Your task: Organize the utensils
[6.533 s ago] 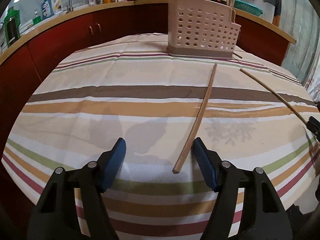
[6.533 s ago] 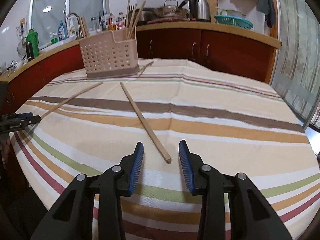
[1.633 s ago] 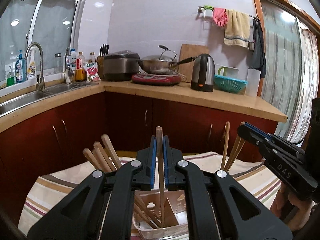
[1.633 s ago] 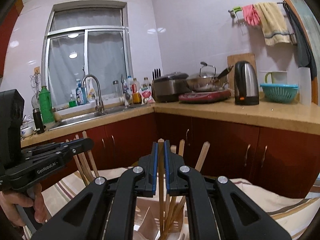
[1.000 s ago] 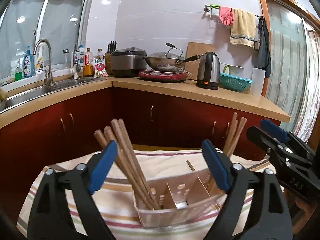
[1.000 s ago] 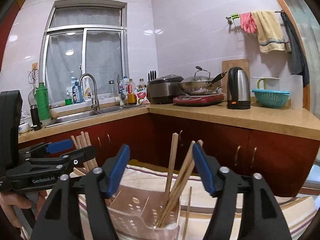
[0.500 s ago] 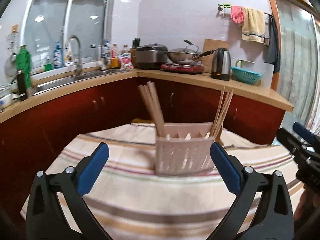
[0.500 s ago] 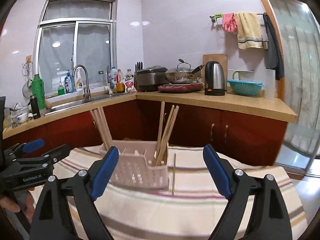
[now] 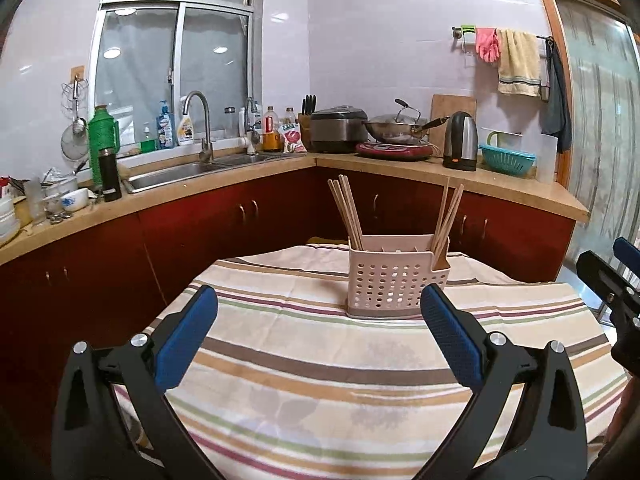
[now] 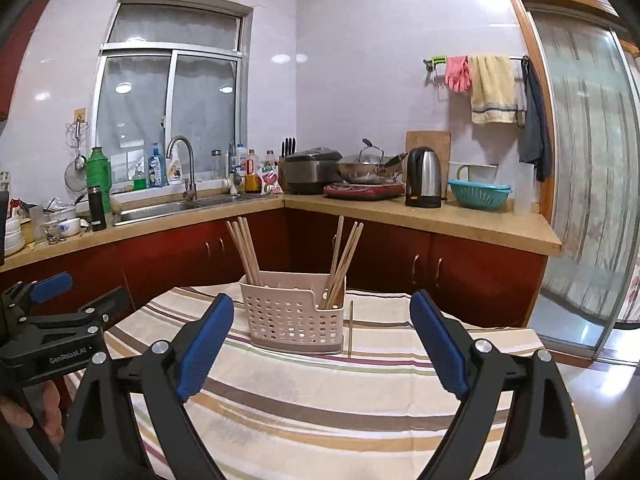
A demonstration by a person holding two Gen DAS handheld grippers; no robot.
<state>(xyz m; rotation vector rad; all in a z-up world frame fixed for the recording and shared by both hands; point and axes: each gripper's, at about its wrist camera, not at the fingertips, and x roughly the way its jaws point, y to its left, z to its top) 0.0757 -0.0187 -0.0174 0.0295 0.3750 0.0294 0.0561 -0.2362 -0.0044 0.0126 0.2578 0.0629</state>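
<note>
I get bright, even indoor light in both feeds. Round ceiling lamps reflect in the window (image 9: 176, 68) and leave glare patches on the glossy wall tiles (image 10: 352, 60) beside it. Shadows on the striped tablecloth (image 9: 360, 364) are soft and faint. Focus is sharp throughout. Fisheye bending curves the countertop (image 10: 440, 220), and black vignette fills my corners.

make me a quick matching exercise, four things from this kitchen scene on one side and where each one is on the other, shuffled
Things:
1. chopsticks
2. kettle
3. pink glove
4. utensil basket

Places:
A. on the striped tablecloth
B. hanging on the wall rail
C. standing in the basket
D. on the counter beside the green colander

Pairs: 1-C, 2-D, 3-B, 4-A
</note>
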